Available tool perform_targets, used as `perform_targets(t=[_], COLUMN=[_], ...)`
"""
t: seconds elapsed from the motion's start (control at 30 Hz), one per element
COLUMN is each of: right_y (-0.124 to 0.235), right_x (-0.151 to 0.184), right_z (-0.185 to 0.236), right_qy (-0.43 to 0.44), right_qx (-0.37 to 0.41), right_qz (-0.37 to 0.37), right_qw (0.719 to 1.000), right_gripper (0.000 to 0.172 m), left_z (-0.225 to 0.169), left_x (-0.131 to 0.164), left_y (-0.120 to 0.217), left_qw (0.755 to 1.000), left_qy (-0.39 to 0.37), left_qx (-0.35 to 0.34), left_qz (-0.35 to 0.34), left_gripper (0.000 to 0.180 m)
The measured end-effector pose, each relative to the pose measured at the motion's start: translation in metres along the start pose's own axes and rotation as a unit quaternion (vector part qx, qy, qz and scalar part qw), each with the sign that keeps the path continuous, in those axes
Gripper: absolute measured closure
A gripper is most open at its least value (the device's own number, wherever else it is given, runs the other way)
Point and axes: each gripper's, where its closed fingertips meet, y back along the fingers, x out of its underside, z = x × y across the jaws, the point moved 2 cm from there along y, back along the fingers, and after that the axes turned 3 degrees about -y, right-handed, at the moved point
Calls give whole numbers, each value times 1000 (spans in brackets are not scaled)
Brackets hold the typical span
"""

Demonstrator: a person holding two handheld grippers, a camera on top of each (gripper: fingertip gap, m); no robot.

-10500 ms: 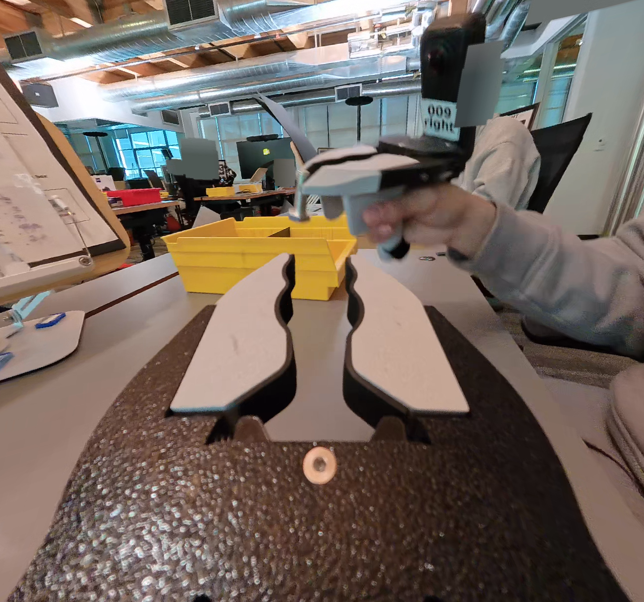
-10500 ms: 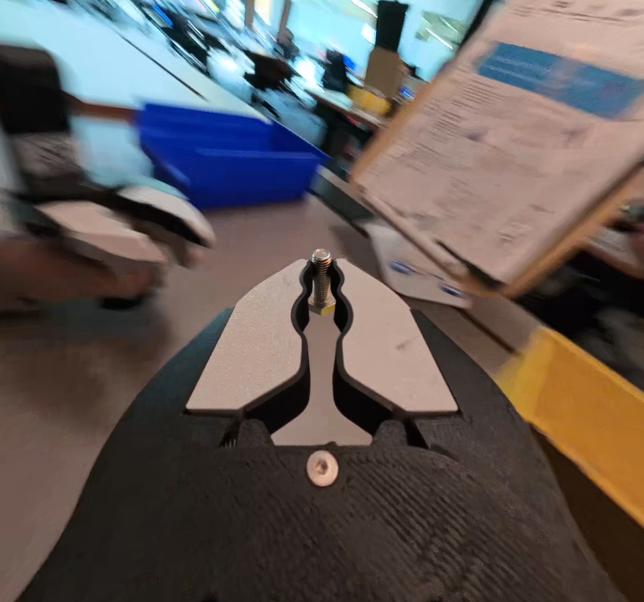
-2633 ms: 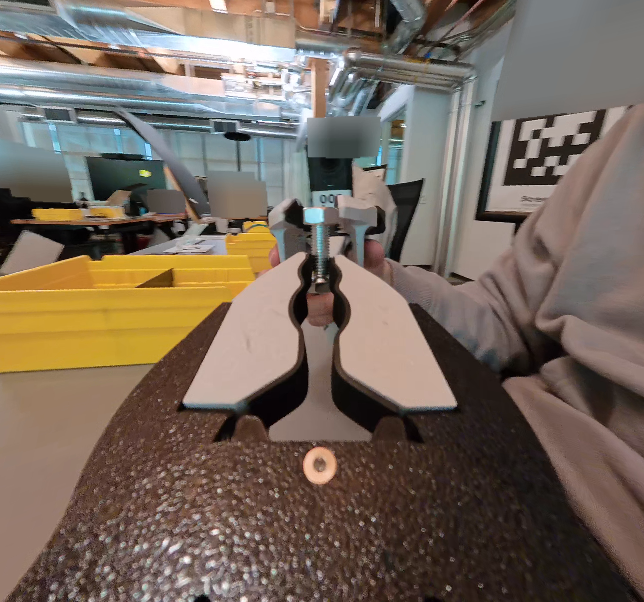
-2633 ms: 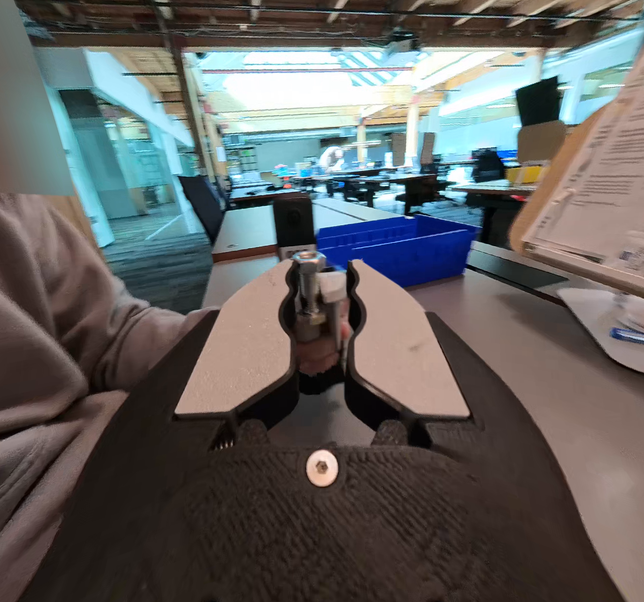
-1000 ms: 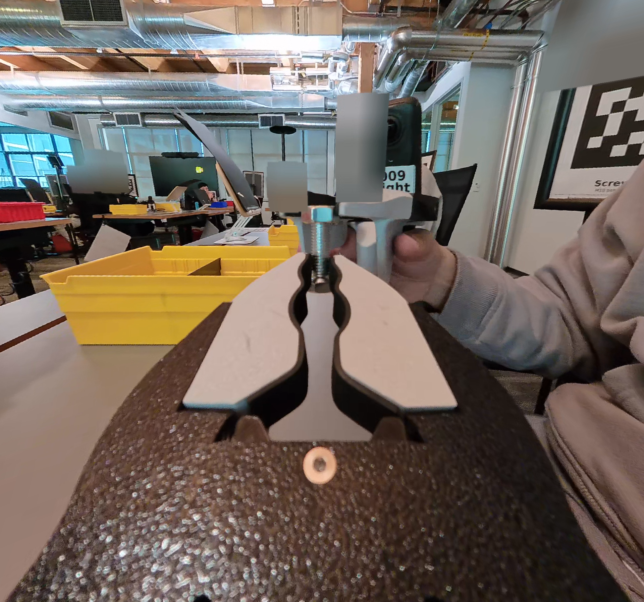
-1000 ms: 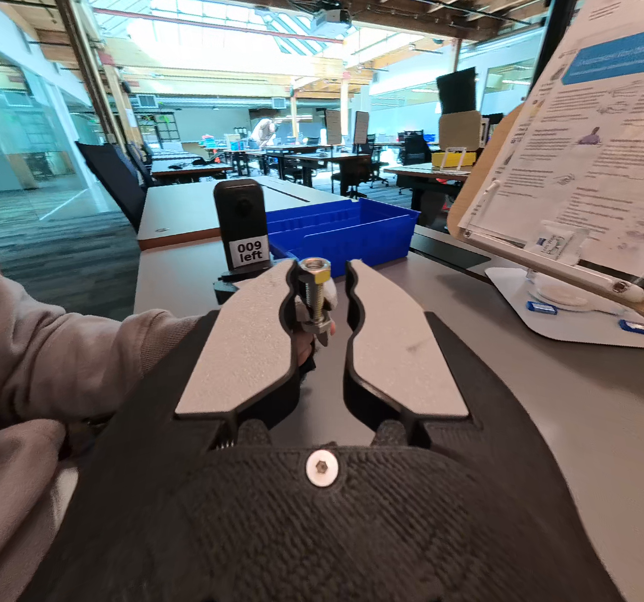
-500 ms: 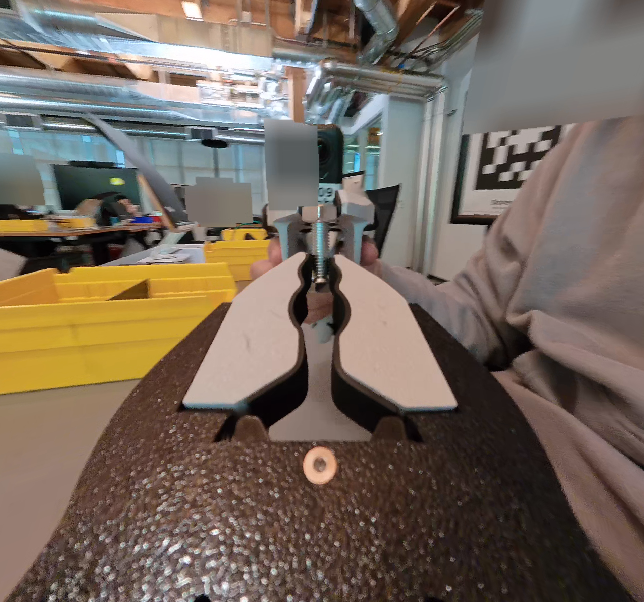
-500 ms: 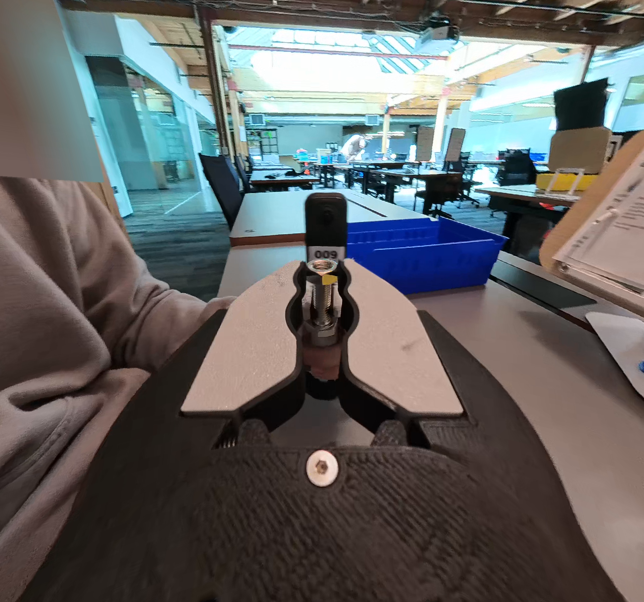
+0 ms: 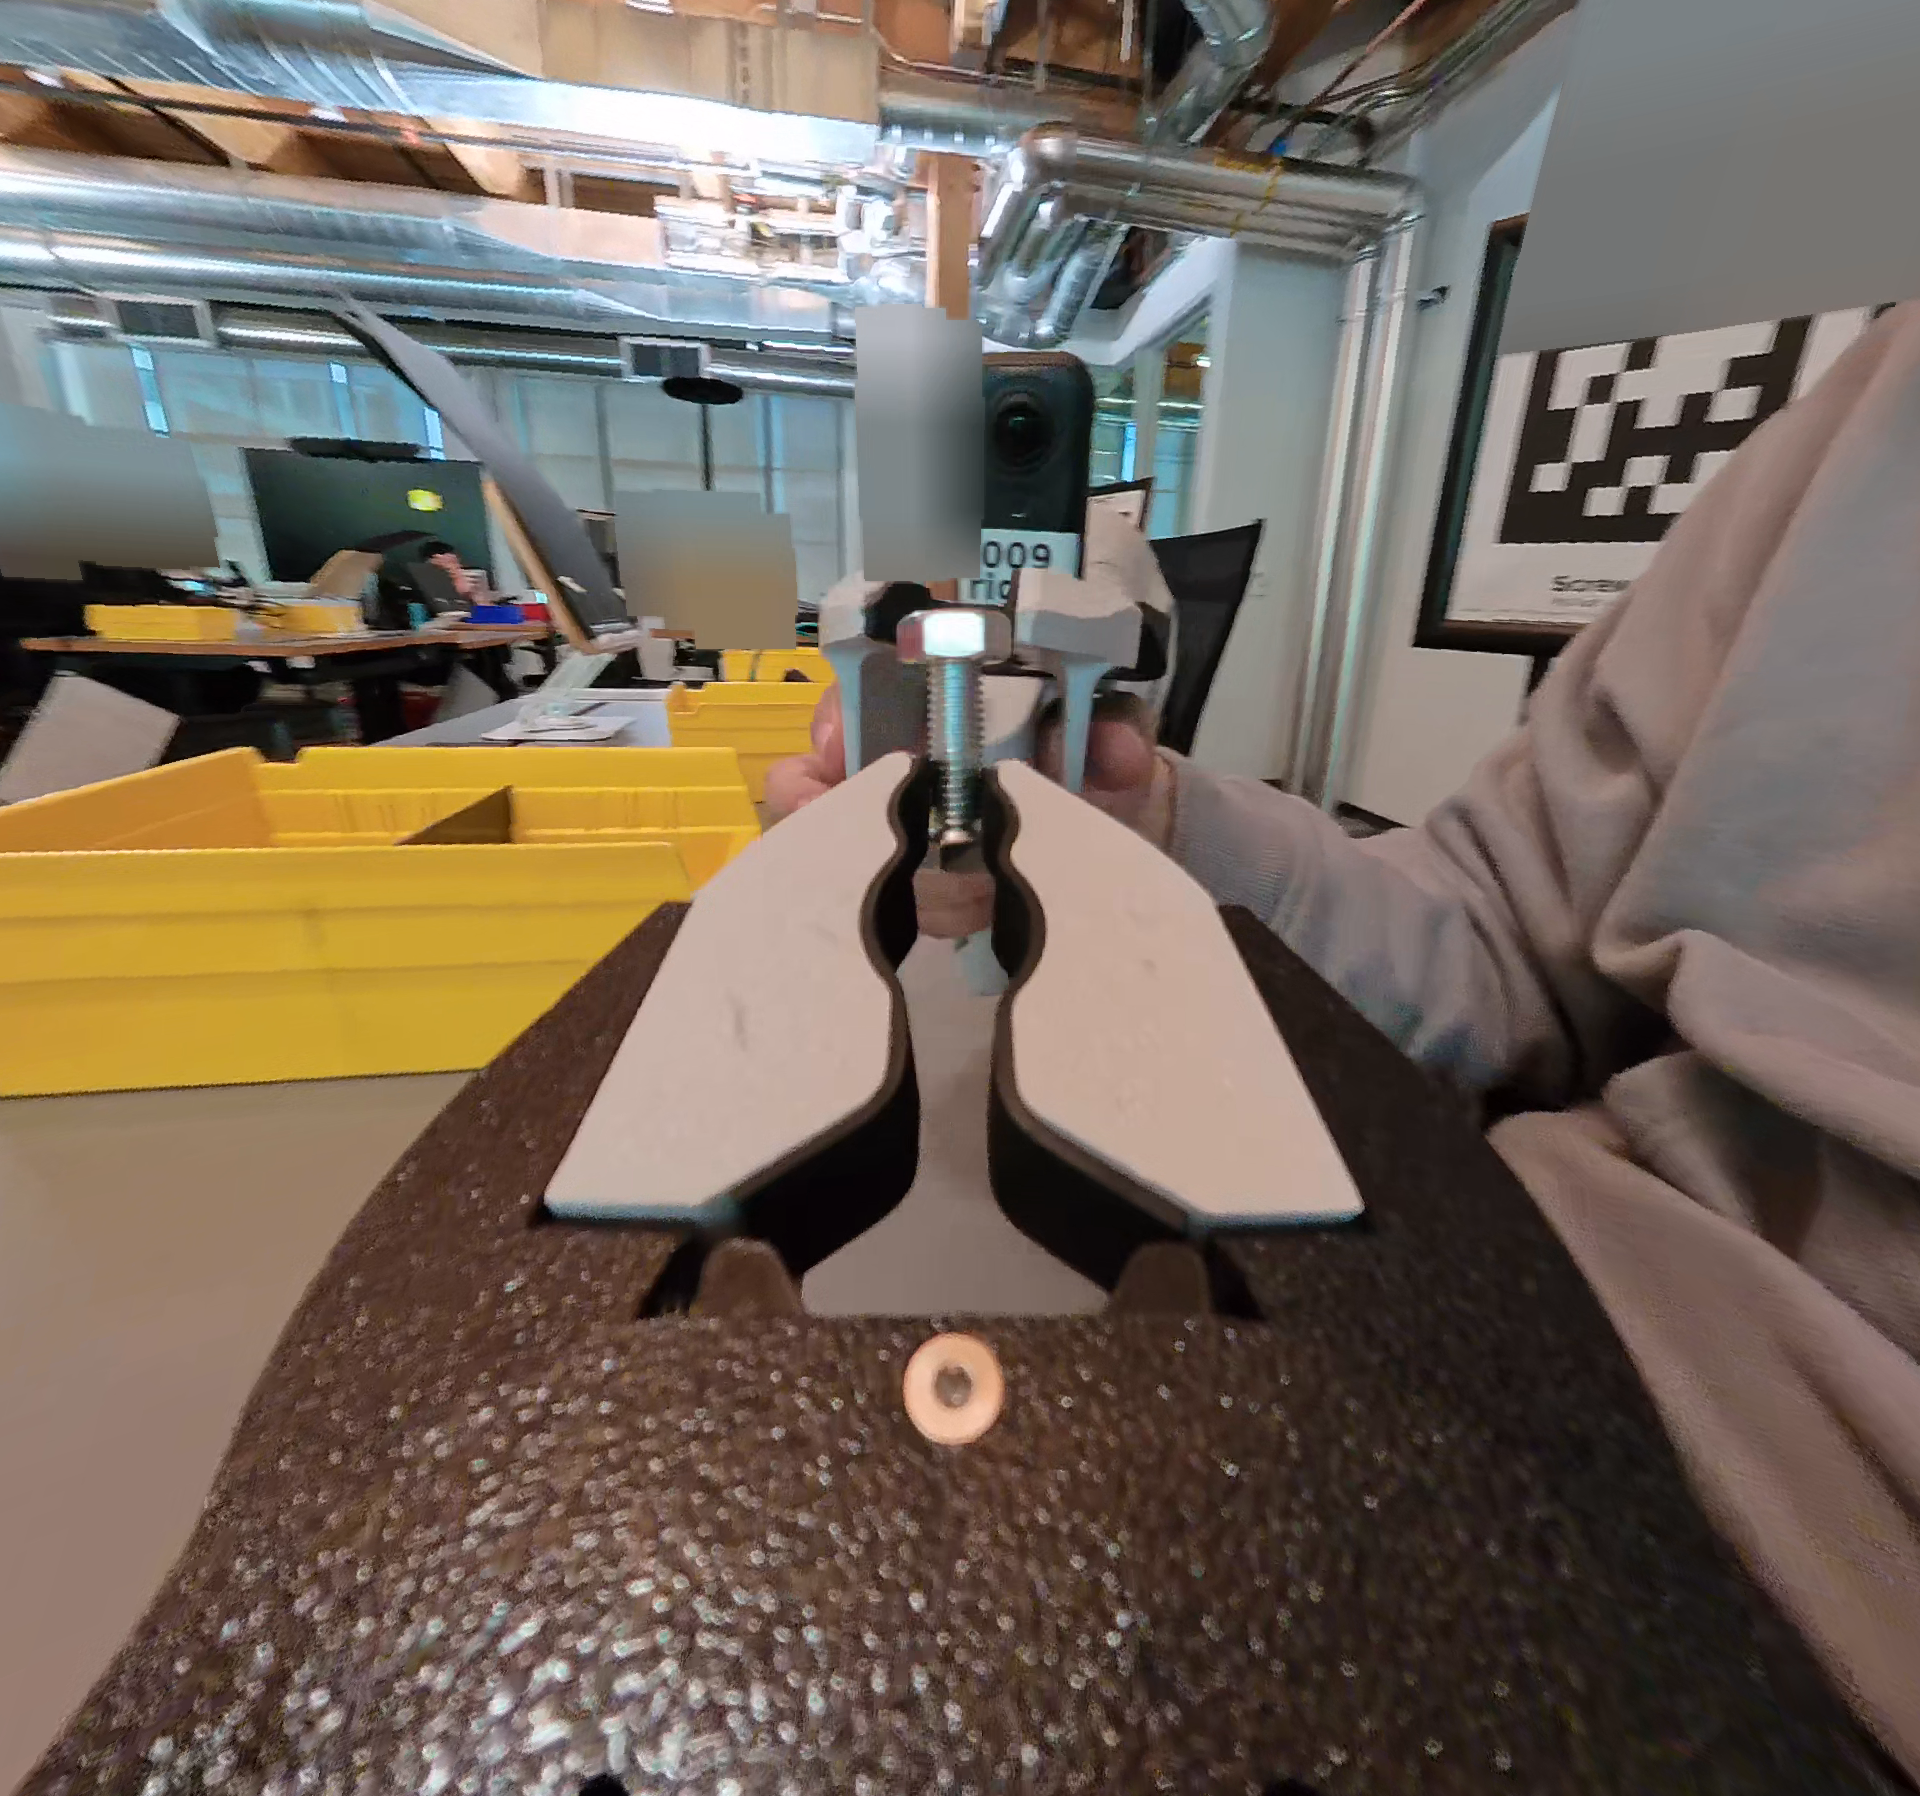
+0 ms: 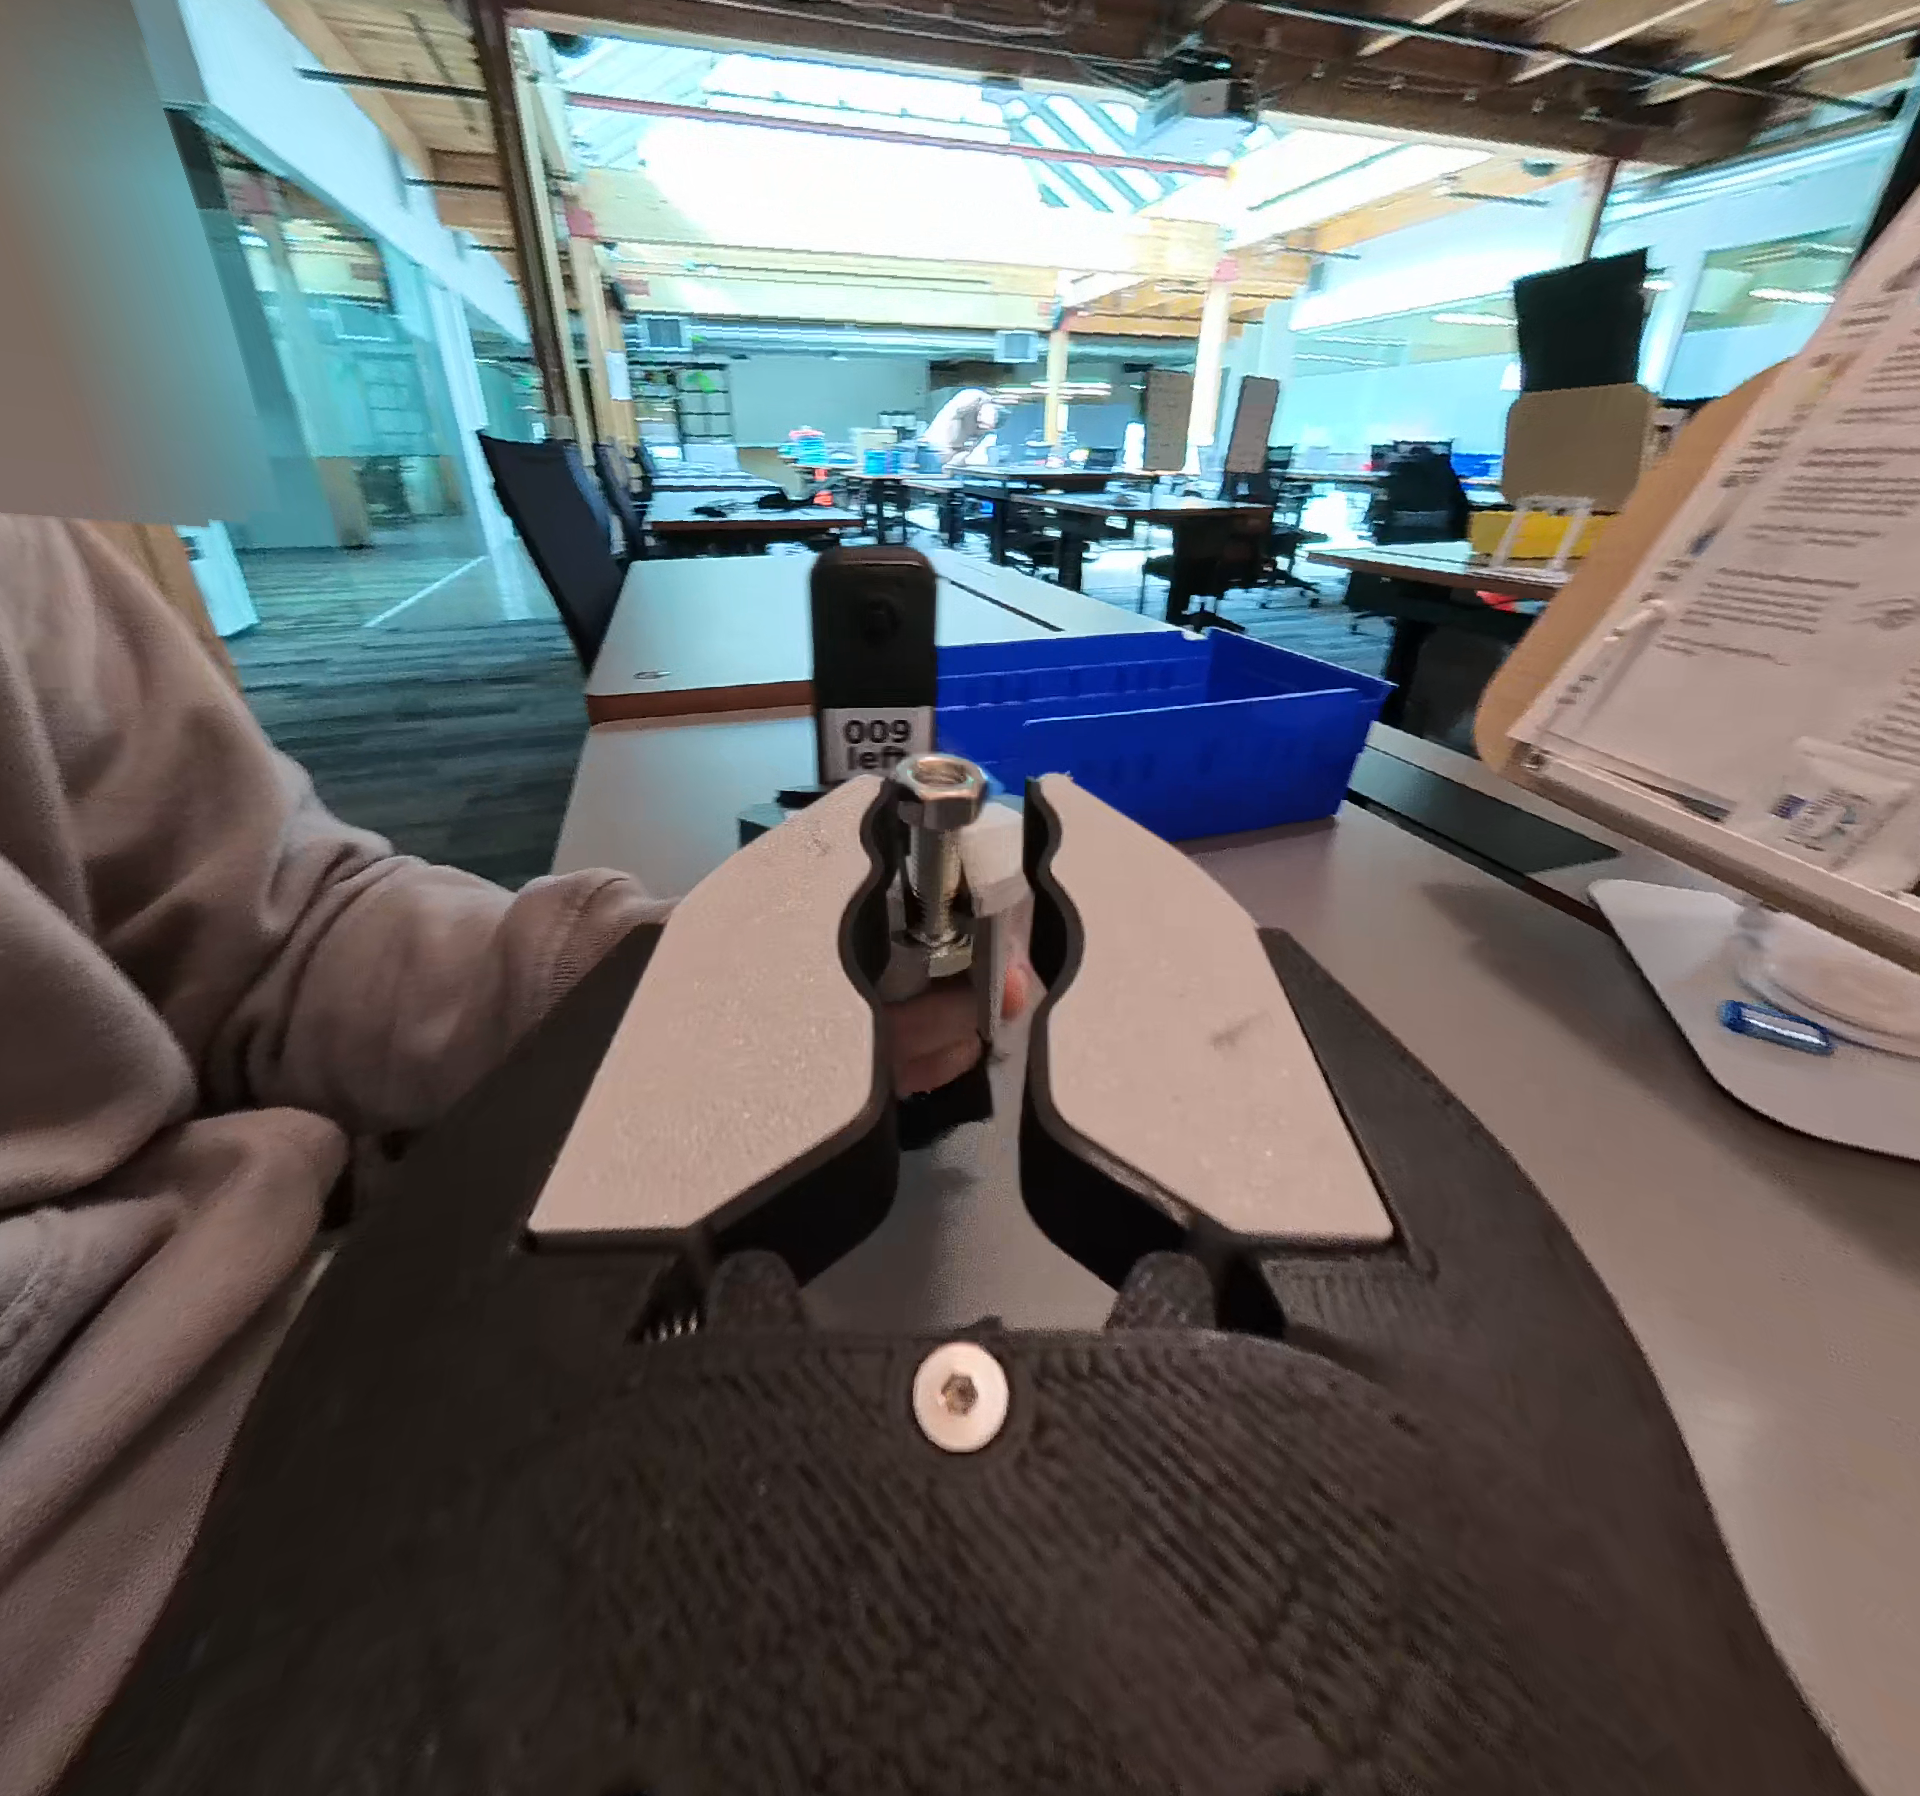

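Left gripper [image 9: 954,790] pinches the threaded end of a steel bolt [image 9: 953,707]. Right wrist view alone reveals the nut [image 10: 938,792]; right gripper [image 10: 951,811] spread, right pad clear.

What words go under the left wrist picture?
Left gripper clamps a silver bolt by its threads, facing the right gripper.

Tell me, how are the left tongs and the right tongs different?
The left tongs pinch the threaded end of the silver bolt. The right tongs stand wider apart, with a gap beside the bolt. The left tongs' body is brown and speckled, while the right tongs' body is black and ribbed. Both have pale grey wavy fingers and meet at the same bolt.
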Motion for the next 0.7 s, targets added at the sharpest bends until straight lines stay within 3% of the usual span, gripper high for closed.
perform_targets(t=[0.1, 0.2, 0.43, 0.53, 0.7], right_y=[-2, -8, -18, -20, -18], right_x=[-1, 0, 11, 11, 9], right_z=[-7, -10, -16, -13, -10], right_qy=[-3, -3, -15, -11, 13], right_qx=[36, 70, 128, 125, 94], right_qz=[1, 5, 28, 29, 46], right_qw=[999, 998, 991, 992, 994], right_gripper=[130, 124, 142, 154, 154], left_z=[9, 16, 17, 18, 14], left_x=[-3, -2, 2, 2, 2], left_y=[5, 8, 6, 6, 5], left_qw=[999, 997, 996, 995, 996], left_qy=[-13, -20, -35, -36, -37], left_qx=[-41, -69, -85, -89, -74], left_qz=[-8, -3, 17, 19, 18], left_gripper=[172, 172, 172, 172, 172])
